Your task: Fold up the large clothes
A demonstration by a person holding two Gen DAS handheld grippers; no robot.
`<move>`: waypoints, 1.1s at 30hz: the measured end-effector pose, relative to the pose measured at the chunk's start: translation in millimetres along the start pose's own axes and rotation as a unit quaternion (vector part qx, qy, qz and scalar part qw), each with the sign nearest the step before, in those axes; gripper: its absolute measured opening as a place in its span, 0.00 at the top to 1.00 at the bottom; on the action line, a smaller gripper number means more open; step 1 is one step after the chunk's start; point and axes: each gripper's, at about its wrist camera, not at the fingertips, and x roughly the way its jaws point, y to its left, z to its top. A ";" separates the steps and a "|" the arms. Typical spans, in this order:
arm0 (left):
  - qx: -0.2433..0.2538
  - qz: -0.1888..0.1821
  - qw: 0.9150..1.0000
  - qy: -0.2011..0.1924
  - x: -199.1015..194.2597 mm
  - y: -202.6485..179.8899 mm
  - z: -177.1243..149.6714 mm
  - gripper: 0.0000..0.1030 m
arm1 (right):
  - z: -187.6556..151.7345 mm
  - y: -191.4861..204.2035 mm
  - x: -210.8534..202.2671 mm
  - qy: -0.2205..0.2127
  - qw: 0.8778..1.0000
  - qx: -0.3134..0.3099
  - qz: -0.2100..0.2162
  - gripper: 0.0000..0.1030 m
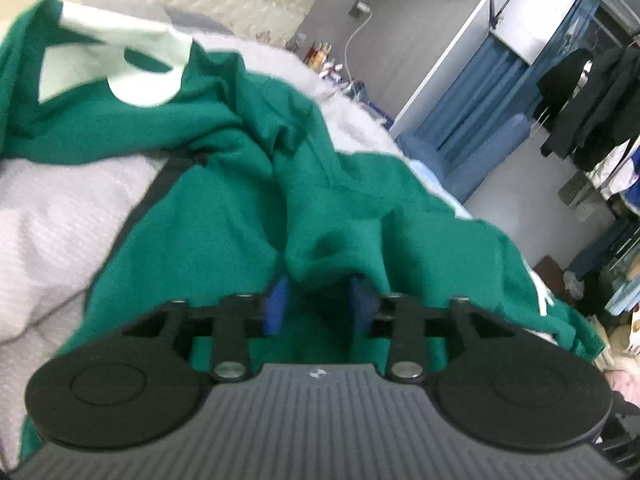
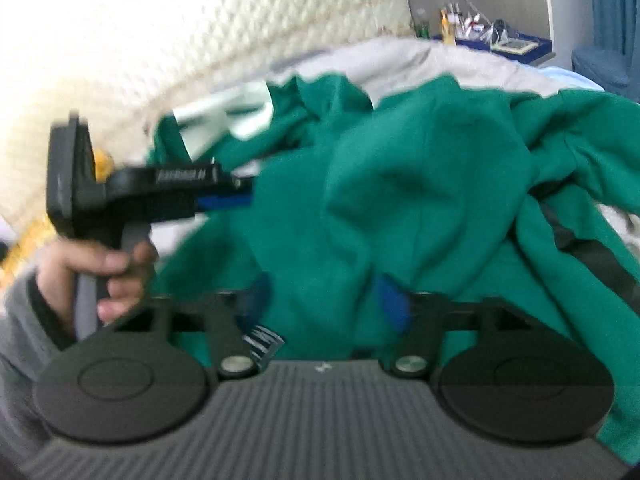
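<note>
lettering on left gripper (image 2: 224,196) blurred; both grippers pinch green garment (image 1: 248,208).

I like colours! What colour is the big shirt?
Green sweatshirt with pale letters, clearest in left wrist view.

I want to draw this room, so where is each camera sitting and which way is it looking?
Left wrist view: sits on the left gripper, looks along its blue fingers at the green garment on the white bedspread, room beyond.
Right wrist view: sits on the right gripper, looks across the garment toward the quilted headboard; the left gripper and the person's left hand show.
Shared: garment, bedspread, headboard.
</note>
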 end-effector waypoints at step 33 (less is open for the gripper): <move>0.093 -0.013 0.994 0.049 113.7 8.4 -1.8 0.45 | 13.3 -80.5 135.2 0.024 0.990 0.047 -0.128 0.46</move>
